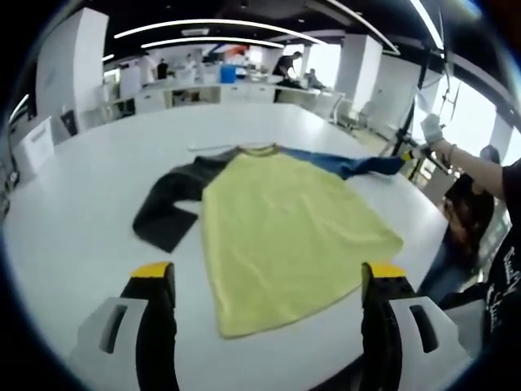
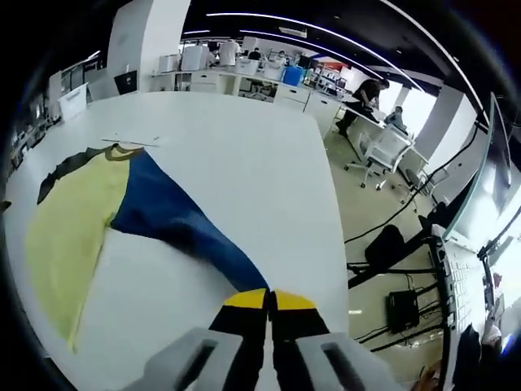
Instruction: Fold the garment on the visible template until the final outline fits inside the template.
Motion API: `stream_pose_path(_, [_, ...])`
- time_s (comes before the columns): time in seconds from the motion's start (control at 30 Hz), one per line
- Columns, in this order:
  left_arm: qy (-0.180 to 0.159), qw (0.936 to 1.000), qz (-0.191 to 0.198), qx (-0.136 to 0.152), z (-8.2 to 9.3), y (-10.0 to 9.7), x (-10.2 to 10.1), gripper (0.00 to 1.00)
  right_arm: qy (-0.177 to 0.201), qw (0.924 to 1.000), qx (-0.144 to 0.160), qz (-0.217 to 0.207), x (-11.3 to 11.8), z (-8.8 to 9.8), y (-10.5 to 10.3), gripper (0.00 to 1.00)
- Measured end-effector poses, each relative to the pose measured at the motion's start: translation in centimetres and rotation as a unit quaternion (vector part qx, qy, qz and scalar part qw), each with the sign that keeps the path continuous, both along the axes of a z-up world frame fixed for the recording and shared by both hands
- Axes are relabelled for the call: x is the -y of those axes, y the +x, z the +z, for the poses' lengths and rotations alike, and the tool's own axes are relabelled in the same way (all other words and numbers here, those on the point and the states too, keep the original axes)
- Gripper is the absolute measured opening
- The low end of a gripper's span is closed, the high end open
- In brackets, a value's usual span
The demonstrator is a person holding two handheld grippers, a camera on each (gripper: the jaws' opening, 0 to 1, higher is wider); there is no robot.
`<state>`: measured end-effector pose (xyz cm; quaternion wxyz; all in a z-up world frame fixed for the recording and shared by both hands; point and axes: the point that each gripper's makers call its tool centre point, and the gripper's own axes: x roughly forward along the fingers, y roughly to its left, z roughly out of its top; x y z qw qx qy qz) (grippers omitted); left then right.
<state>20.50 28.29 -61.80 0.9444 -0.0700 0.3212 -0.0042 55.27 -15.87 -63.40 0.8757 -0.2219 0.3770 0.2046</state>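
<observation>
The right gripper's (image 2: 269, 300) yellow-tipped fingers are pinched on the cuff of the blue sleeve (image 2: 183, 220), seemingly to fold it inward, while the left gripper's (image 1: 269, 277) fingers hover spread over the yellow long-sleeved shirt (image 1: 285, 236) lying flat on the white worktop (image 1: 81, 212).

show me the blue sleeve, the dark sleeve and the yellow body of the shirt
blue sleeve (image 2: 175, 216), right gripper view, mid sleeve
dark sleeve (image 1: 167, 208), left gripper view, lower half
yellow body (image 1: 281, 228), left gripper view, centre of the front
</observation>
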Motion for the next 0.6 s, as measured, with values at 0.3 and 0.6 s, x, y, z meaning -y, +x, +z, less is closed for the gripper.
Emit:
stream_pose_path(0.3, [0.003, 1.0, 0.003, -0.008, -0.4, 0.1, -0.4, 0.9, -0.02, 0.9997, -0.007, -0.014, 0.2, -1.5, 2.6, 0.0])
stream_pose_path(0.6, [0.005, 0.9999, 0.005, -0.015, -0.8, 0.3, -0.6, 0.89, -0.029, 0.9989, -0.022, -0.031, 0.5, -3.5, 4.4, 0.0])
